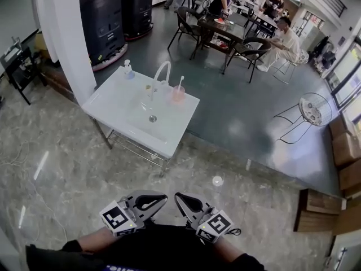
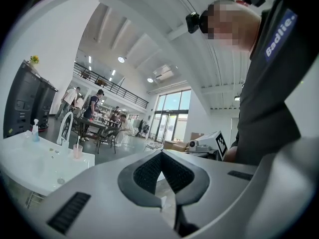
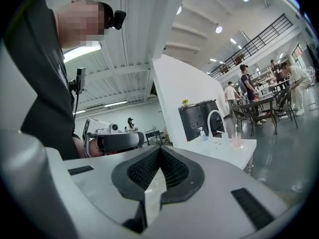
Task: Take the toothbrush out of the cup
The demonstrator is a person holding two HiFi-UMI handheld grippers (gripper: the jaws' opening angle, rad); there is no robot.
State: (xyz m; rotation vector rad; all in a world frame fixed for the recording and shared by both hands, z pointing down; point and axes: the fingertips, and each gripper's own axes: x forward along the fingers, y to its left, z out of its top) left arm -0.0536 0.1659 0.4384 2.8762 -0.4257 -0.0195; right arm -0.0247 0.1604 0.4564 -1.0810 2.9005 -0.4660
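Note:
A pink cup (image 1: pixel 178 94) with a white toothbrush (image 1: pixel 180 82) upright in it stands at the far right corner of the white sink table (image 1: pixel 169 137), next to the curved faucet (image 1: pixel 160 77). Both grippers are held close to my body, well short of the table, pointing toward each other. My left gripper (image 1: pixel 163 197) and right gripper (image 1: pixel 178 197) are both shut with nothing between the pads. The left gripper view shows the cup (image 2: pixel 77 151) far off at left beyond the shut left gripper (image 2: pixel 160 154). In the right gripper view, the cup (image 3: pixel 236 140) sits far right of the shut right gripper (image 3: pixel 160 149).
A soap bottle (image 1: pixel 128 69) stands at the table's far left corner. A white pillar (image 1: pixel 65 38) and black machines (image 1: pixel 104 18) lie to the left. Beyond are dining tables with chairs (image 1: pixel 225 30) and seated people, a floor fan (image 1: pixel 313 109) and boxes (image 1: pixel 344 145) at right.

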